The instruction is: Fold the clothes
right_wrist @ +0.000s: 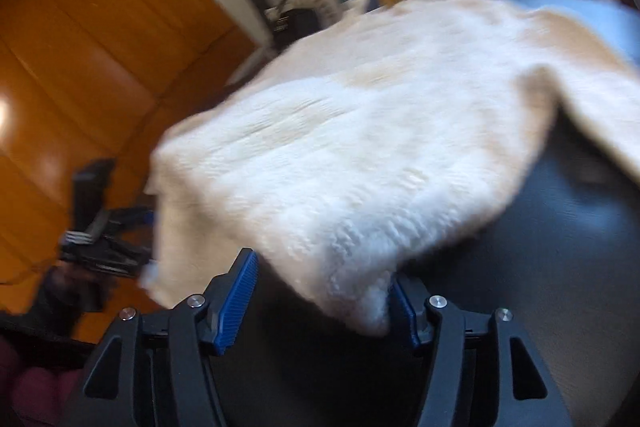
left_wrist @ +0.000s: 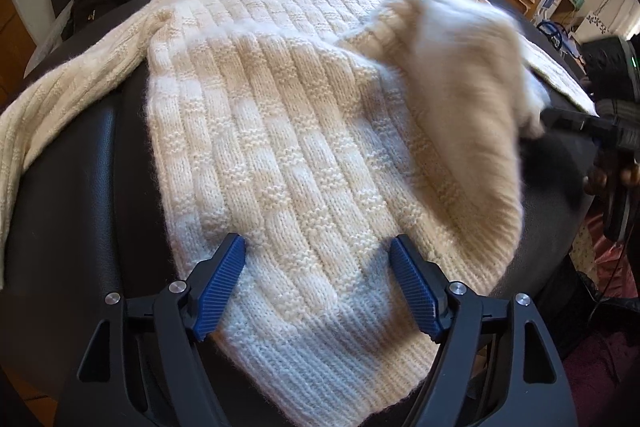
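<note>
Sweater point(left_wrist: 280, 131), cream knit, lies across the dark worktop point(left_wrist: 80, 187), filling the frame's centre. My left tool point(left_wrist: 318, 283) hangs open over the hem; my right tool point(right_wrist: 322, 301) is open around a blurred fold. I should smooth each fold flat.

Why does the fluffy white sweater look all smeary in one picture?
Right wrist view: the whole sweater is smeared by motion blur; left wrist view: its knit is sharp, only the lifted corner blurs, and the fisheye lens bends the edges.
</note>
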Action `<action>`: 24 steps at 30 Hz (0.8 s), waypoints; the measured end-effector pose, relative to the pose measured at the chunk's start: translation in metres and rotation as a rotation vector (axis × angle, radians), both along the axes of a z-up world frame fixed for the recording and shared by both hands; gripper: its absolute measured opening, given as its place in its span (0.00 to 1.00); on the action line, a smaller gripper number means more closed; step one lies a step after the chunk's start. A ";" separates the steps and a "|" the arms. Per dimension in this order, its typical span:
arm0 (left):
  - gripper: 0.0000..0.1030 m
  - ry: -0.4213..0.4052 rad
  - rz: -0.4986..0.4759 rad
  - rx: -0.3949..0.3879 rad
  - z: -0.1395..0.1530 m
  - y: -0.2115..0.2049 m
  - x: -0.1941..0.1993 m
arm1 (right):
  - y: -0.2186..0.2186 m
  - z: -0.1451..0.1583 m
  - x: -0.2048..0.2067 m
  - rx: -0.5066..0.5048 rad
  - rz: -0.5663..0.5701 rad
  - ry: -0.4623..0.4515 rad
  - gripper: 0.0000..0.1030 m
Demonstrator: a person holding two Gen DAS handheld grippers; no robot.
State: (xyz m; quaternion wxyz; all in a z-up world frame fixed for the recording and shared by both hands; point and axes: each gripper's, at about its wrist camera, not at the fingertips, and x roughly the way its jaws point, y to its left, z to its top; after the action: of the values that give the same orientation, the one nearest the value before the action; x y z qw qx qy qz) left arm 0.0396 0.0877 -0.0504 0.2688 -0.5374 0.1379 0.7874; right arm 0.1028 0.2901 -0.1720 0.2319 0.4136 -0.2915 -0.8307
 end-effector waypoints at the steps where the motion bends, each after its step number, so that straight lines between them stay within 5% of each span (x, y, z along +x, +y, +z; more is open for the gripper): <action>1: 0.76 0.000 -0.008 -0.003 0.000 0.000 0.000 | 0.003 0.000 -0.003 -0.117 0.012 0.015 0.61; 5: 0.76 -0.017 -0.038 -0.018 0.002 -0.002 -0.004 | 0.045 0.030 0.018 -0.535 -0.045 0.208 0.61; 8: 0.76 -0.023 -0.051 -0.017 0.003 -0.005 -0.008 | 0.082 0.056 0.037 -0.650 -0.144 0.312 0.61; 11: 0.76 -0.020 -0.054 -0.011 0.003 -0.008 -0.010 | 0.091 0.071 0.046 -0.471 -0.217 0.244 0.65; 18: 0.78 -0.002 -0.042 0.011 0.004 -0.015 -0.010 | 0.014 0.043 0.104 0.402 -0.058 0.007 0.68; 20: 0.81 -0.004 -0.034 0.022 0.003 -0.015 -0.011 | 0.000 0.021 0.107 0.458 -0.041 -0.008 0.68; 24: 0.83 0.004 -0.030 -0.002 0.003 -0.012 -0.011 | -0.011 -0.001 0.077 0.405 -0.061 0.052 0.68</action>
State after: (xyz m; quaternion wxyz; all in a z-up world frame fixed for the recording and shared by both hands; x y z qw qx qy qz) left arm 0.0283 0.0757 -0.0470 0.2797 -0.5340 0.1475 0.7841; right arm 0.1795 0.2796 -0.1725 0.1261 0.4211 -0.1249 -0.8895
